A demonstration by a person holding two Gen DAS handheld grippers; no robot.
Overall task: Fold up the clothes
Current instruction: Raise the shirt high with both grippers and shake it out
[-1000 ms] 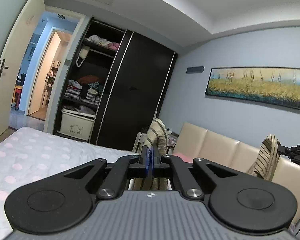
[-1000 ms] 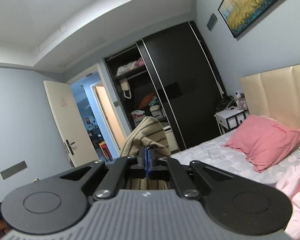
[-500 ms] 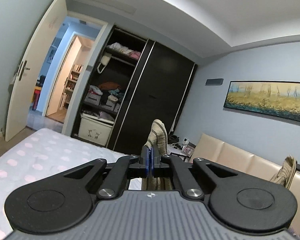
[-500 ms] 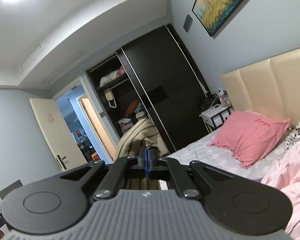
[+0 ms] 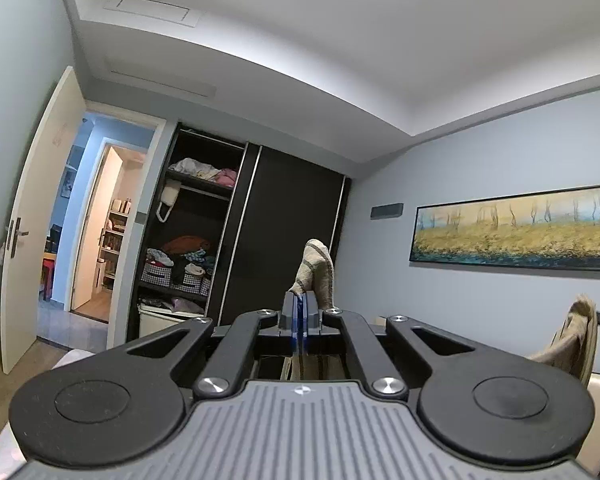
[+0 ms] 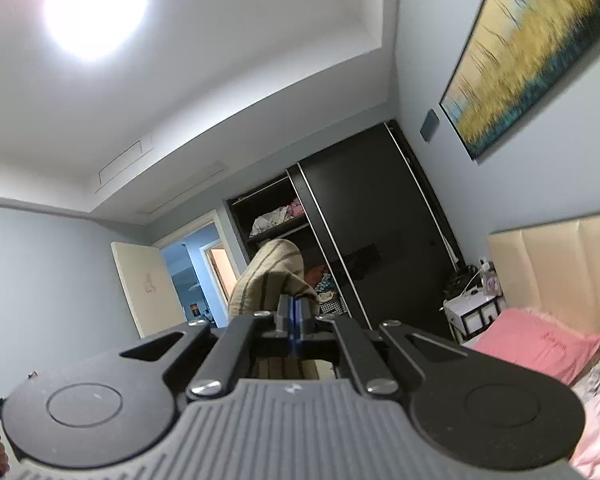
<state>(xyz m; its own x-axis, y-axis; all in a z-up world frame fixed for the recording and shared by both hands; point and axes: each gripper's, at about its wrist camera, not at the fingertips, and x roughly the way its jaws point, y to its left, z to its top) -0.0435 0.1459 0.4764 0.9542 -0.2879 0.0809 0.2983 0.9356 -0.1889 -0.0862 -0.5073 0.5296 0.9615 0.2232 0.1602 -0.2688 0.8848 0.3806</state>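
Both grippers have tilted higher, dropping the bed from view; the left gripper and right gripper each pinch a corner of the striped beige garment, held aloft, likely to straighten it for folding.

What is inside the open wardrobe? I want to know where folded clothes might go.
The wardrobe holds light and pink clothes on the top shelf, a pale bag hanging below, then heaped clothes in checked baskets. Behind its closed dark door, nothing shows.
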